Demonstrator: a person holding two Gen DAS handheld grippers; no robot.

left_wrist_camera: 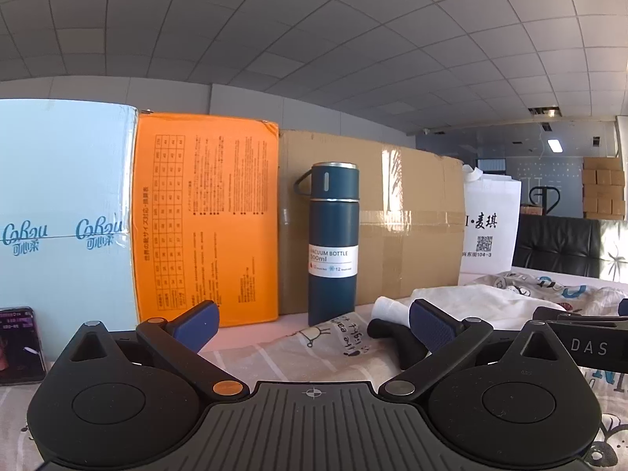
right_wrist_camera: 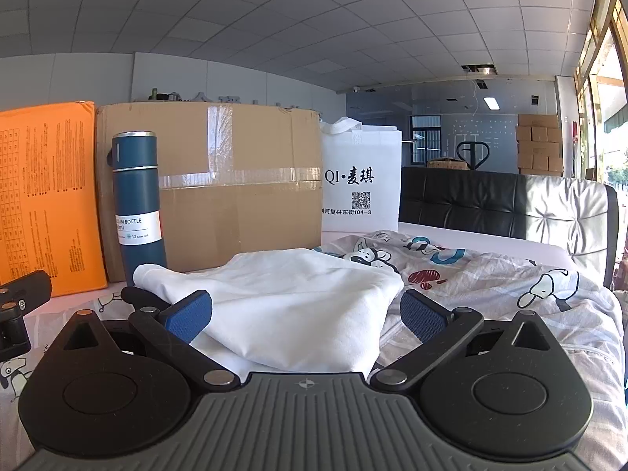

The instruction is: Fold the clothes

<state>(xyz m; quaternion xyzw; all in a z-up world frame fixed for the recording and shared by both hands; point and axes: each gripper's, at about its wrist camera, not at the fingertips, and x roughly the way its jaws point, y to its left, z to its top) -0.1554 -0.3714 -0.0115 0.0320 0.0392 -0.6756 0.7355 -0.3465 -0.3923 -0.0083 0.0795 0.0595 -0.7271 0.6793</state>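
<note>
Both tools gape wide with nothing held. The right tool (right_wrist_camera: 306, 314) sits low over the white shirt (right_wrist_camera: 298, 298), which lies crumpled between its blue pads on the printed sheet (right_wrist_camera: 490, 286). The left tool (left_wrist_camera: 314, 324) hovers left of the shirt (left_wrist_camera: 471, 302), facing the bottle (left_wrist_camera: 333, 243). The bottle stands upright behind the shirt, before a cardboard box (left_wrist_camera: 408, 216); an orange box (left_wrist_camera: 206, 216) is left of the bottle.

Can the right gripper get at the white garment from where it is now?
Probably yes. The right gripper has its jaws open, and the white garment lies crumpled on the bed directly between and ahead of them. Nothing stands between; the blue bottle stands off to the left.
</note>
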